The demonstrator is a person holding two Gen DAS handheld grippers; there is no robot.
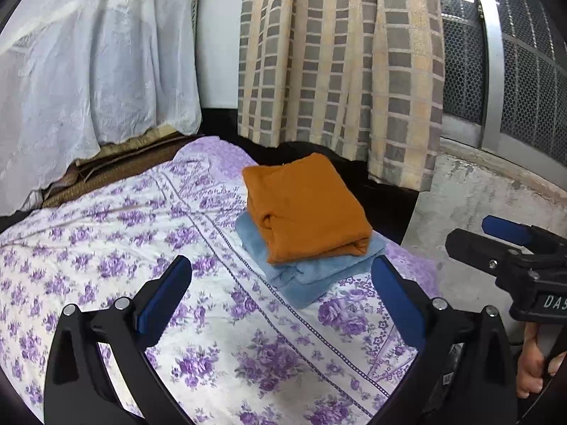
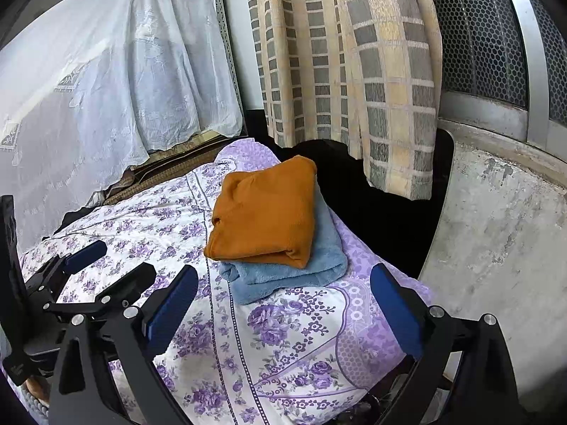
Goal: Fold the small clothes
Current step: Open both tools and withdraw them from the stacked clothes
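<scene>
A folded orange garment (image 1: pixel 304 209) (image 2: pixel 264 212) lies on top of a folded light blue towel (image 1: pixel 312 276) (image 2: pixel 290 276), stacked near the far right corner of the bed. My left gripper (image 1: pixel 281 262) hovers just in front of the stack, open, with nothing between its blue pads. My right gripper (image 2: pixel 283 268) is also open and empty, a little short of the stack. Each gripper shows in the other's view: the right one (image 1: pixel 467 232) at the right edge, held by a hand (image 1: pixel 531 364), and the left one (image 2: pixel 127 256) at the lower left.
A bed sheet (image 1: pixel 124 248) (image 2: pixel 301 336) with purple flowers covers the bed. Behind it hang a white lace cloth (image 1: pixel 88 63) and a checked beige curtain (image 1: pixel 336 53). A rough concrete wall (image 2: pixel 496 248) and a meshed window (image 2: pixel 478 35) stand to the right, past a dark gap.
</scene>
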